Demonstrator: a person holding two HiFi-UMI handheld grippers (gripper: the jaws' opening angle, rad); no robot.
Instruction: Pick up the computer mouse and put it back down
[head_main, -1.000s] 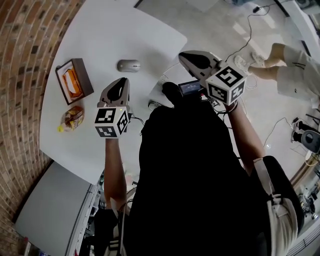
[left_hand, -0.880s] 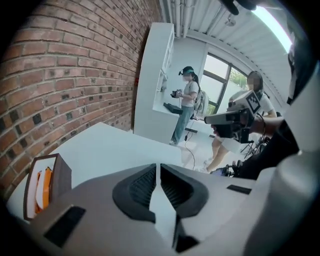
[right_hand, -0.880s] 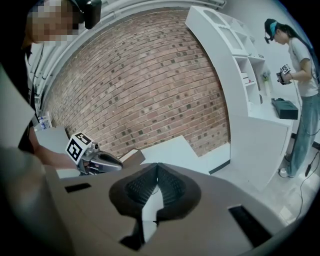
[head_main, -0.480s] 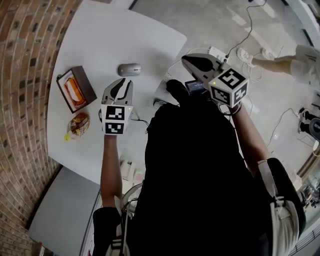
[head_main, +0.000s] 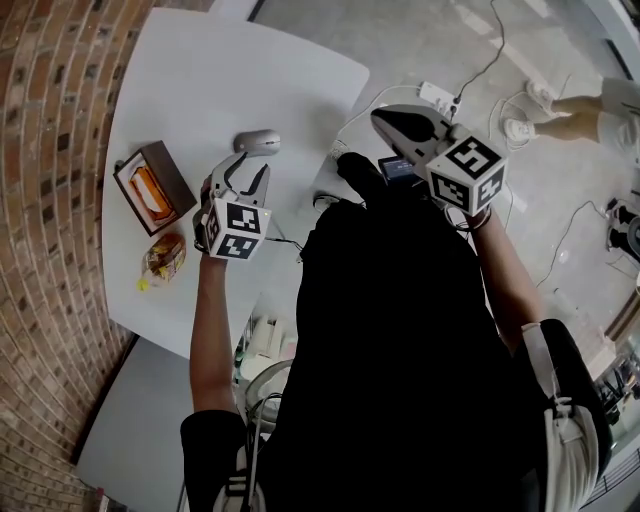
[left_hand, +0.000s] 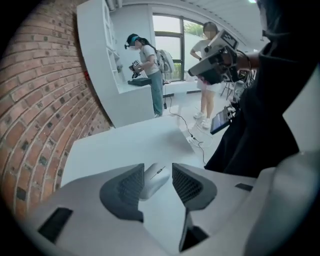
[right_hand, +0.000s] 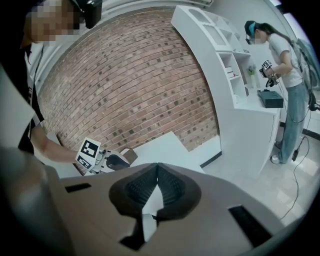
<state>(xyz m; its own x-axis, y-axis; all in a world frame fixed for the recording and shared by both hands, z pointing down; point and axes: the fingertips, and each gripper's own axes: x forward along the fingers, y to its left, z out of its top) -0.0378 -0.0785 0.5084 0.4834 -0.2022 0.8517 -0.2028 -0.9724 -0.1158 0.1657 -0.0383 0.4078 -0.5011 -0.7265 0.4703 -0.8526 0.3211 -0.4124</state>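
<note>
Holding the left gripper with its jaws just opened half apart and empty, I sighted the computer mouse lying on the white table just beyond their tips; I judged it light, rigid, slick-shelled, best pinched across its flanks.

White table: grey mouse mid-top; brown open box, snack packet along left edge.

The left gripper, its jaws having just been opening with the computer mouse between them, hides the mouse's left flank behind 1 pad. In the head view the person's dark torso covers the table's near corner; the packet's print is too small to read.
</note>
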